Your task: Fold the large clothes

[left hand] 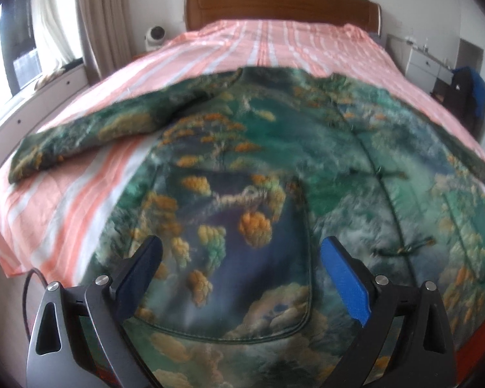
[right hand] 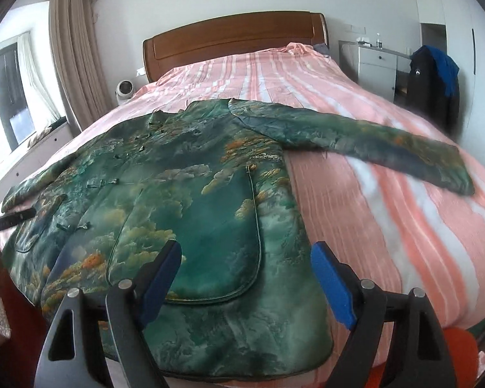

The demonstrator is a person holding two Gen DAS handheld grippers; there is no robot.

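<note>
A green jacket (left hand: 274, 148) printed with clouds and orange trees lies flat, front up, on the bed, hem towards me. It also shows in the right wrist view (right hand: 190, 174). Its left sleeve (left hand: 90, 135) stretches out to the left; its right sleeve (right hand: 371, 142) stretches out to the right. My left gripper (left hand: 241, 255) is open and empty, hovering over the jacket's left patch pocket (left hand: 242, 274). My right gripper (right hand: 245, 258) is open and empty, over the right patch pocket (right hand: 210, 236) near the hem. The left gripper's tip (right hand: 13, 218) shows at the right wrist view's left edge.
The bed has a pink and white striped cover (right hand: 388, 226) and a wooden headboard (left hand: 274, 3). A small white fan (left hand: 155, 35) stands left of the bed by the curtain. White drawers (right hand: 376, 61) and a chair draped with dark and blue clothes (right hand: 433, 77) stand on the right.
</note>
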